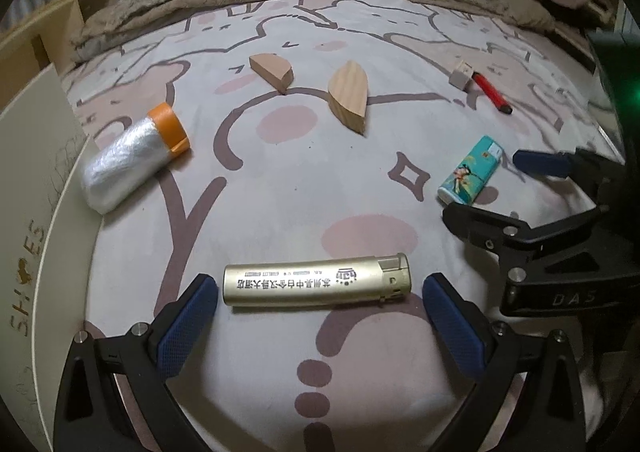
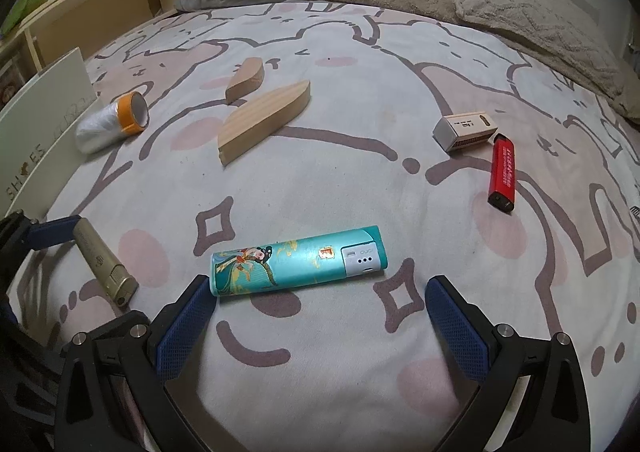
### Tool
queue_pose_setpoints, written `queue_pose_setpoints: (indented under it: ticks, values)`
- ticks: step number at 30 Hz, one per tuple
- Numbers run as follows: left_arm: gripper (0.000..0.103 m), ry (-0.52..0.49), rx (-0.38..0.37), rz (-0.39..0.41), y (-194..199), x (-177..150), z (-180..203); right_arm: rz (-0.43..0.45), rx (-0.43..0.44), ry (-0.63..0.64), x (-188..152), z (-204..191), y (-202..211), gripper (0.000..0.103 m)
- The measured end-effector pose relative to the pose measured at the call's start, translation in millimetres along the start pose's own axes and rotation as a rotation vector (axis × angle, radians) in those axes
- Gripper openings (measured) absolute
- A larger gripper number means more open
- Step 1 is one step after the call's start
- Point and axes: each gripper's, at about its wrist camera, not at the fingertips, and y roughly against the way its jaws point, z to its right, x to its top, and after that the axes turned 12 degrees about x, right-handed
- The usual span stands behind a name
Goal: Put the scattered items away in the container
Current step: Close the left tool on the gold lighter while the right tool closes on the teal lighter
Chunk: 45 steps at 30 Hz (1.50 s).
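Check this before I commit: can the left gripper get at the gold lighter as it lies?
Probably yes. The left gripper is open, its fingers flanking the ends of the gold lighter, which lies flat on the bedspread with nothing on or against it.

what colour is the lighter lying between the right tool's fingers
Teal, with a painted figure and a white cap end; the right wrist view shows it best.

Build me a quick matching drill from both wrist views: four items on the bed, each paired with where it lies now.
Items:
1. gold lighter
2. teal lighter
3. red lighter
4. plastic roll

Places:
A. beside the white box
B. before the left tool
C. next to the small carton
D. before the right tool

Pairs: 1-B, 2-D, 3-C, 4-A
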Motion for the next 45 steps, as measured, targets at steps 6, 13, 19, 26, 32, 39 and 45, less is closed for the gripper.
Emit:
queue_pose_setpoints:
  ticks: [6,13,19,26,32,39,45]
  values:
    - [0.103,-0.003,0.009,0.005,-1,0,-1,0.004,0.0,0.0,-1,-1,-1,0.103]
    - [0.103,-0.006,0.032,0.016,-1,-1,3,-0.032,-0.01,0.023,6,-1,-4,0.103]
    - [0.103,0.016,0.004,0.009,-2,0,0,-0.059,0.03,0.04,10,4,-4,0.103]
    - [0.103,0.031,-0.011,0.006,-1,2,-1,-0.035,0.03,0.083,9,-2,1,0.098]
    - [0.092,0.029,-0.019,0.013,1,2,0,-0.021,0.028,0.09,8,-4,1,0.095]
    - [0.083,0.039,-0.023,0.02,4,4,-1,0.013,0.011,0.126,7,-12,8,0.082]
    - [0.083,0.074,-0.048,0.022,7,5,-6,0.066,0.029,0.076,10,-3,24,0.082]
